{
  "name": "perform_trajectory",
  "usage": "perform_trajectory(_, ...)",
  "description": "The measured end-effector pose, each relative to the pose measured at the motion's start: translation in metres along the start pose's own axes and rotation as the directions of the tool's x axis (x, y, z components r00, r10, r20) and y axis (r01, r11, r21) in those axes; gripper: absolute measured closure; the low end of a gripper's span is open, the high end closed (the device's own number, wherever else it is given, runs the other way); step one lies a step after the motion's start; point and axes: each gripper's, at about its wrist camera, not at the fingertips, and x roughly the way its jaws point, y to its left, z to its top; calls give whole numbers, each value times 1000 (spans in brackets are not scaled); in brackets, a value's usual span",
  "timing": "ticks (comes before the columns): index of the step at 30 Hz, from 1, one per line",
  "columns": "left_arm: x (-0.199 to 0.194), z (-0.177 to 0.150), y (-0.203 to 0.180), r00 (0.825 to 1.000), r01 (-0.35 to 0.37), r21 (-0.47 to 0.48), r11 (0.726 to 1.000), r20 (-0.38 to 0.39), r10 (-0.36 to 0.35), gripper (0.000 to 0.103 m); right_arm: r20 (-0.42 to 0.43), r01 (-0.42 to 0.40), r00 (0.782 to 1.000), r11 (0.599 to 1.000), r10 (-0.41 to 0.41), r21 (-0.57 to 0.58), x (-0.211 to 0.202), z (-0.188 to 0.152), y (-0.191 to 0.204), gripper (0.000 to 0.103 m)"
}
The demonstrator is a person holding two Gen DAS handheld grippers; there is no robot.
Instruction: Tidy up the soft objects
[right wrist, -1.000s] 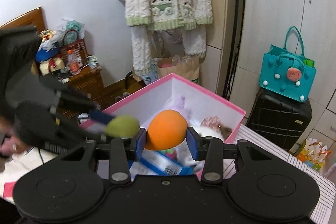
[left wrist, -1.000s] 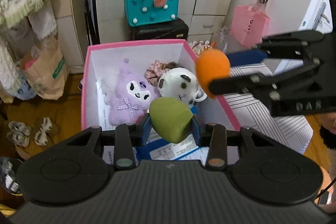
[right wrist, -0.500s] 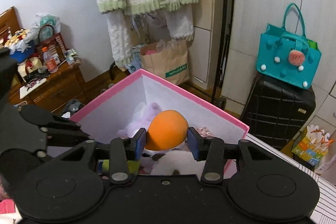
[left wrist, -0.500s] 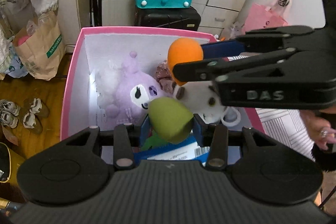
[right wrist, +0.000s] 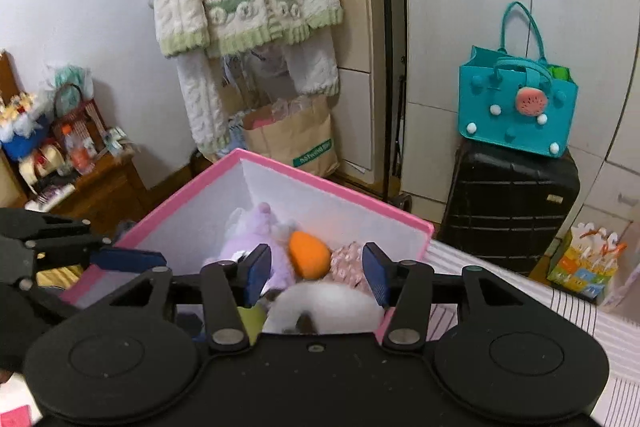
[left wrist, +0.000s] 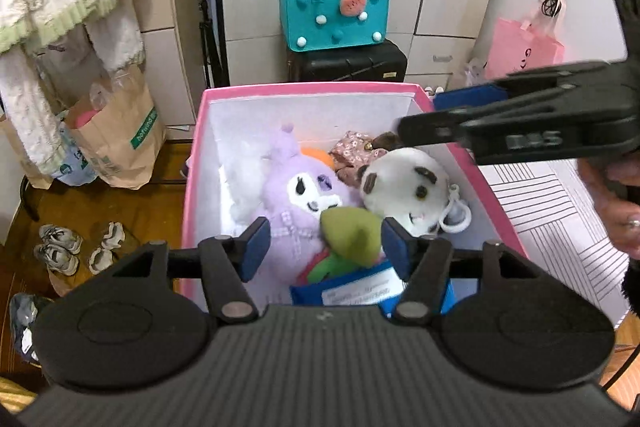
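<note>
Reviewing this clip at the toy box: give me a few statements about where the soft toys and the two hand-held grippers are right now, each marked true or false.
1. The green toy lies in the pink box, clear of both pads of the left hand-held gripper. True.
2. The right hand-held gripper is clamped on the orange toy. False: its jaws have just been opening, and the toy lies in the box, free of the pads.
3. The purple plush is inside the box. True.
4. The teal bag sits on the floor. False: it stands on a black suitcase.
</note>
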Motion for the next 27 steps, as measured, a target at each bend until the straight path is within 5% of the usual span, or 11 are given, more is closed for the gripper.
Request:
perform_trajectory(8,-33,-12,0,1000,-16,-9,1000,14,16,32,31,25,999,1000,-25,10,-53,-25,11,44)
perform_trajectory(18,-78,-28,-28,994,-38,64,997,100,32,4,92,44,995,999,-44,-1,-105,-55,33,33)
perform_trajectory(23,-96,-36,-35,995,-33,63,997,92,27,2,104,54,993,999,-53,-5,-123,-68,43,18)
perform_trajectory(27,-104,-41,-42,992,-99,49,994,77,95,1,116,73,990,997,-77,35,-138,-80,45,5)
